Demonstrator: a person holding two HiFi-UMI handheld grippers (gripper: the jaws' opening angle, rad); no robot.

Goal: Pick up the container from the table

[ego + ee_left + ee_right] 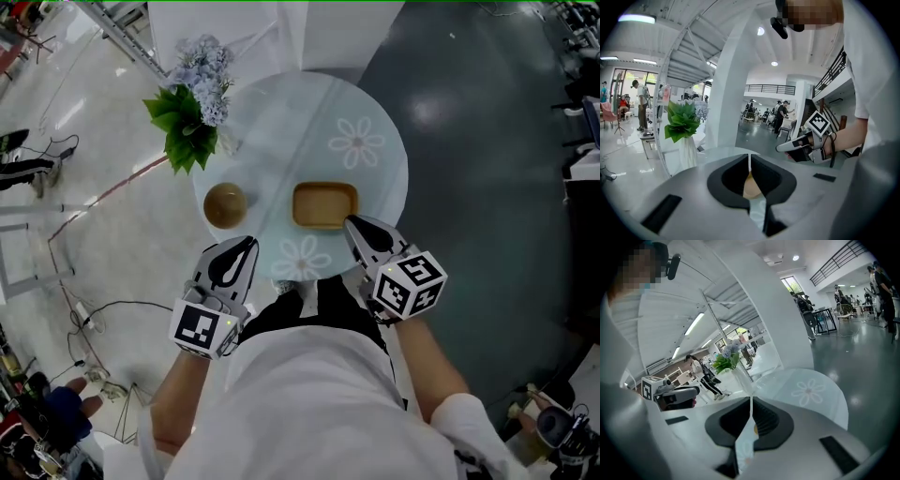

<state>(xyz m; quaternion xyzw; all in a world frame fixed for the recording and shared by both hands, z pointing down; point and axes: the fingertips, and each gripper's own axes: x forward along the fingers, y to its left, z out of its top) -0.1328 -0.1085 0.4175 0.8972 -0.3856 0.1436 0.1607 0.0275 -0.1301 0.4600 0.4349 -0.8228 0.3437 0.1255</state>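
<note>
Hanging over the near edge of the pale round tabletop, the left claw has its jaws pressed together with nothing between them, as the left gripper view shows. The right claw is likewise closed and empty. Its tip is just beside the near right corner of the container, a tan rectangular tray lying flat near the middle of the tabletop; whether tip and tray touch cannot be told. Left of the container and apart from it sits a round brown bowl, just ahead of the left claw. Farther off, by the tabletop's far left rim, rises a bunch of pale blue flowers with green leaves. Beyond the rim on the right lies a dark, shiny floor.
</note>
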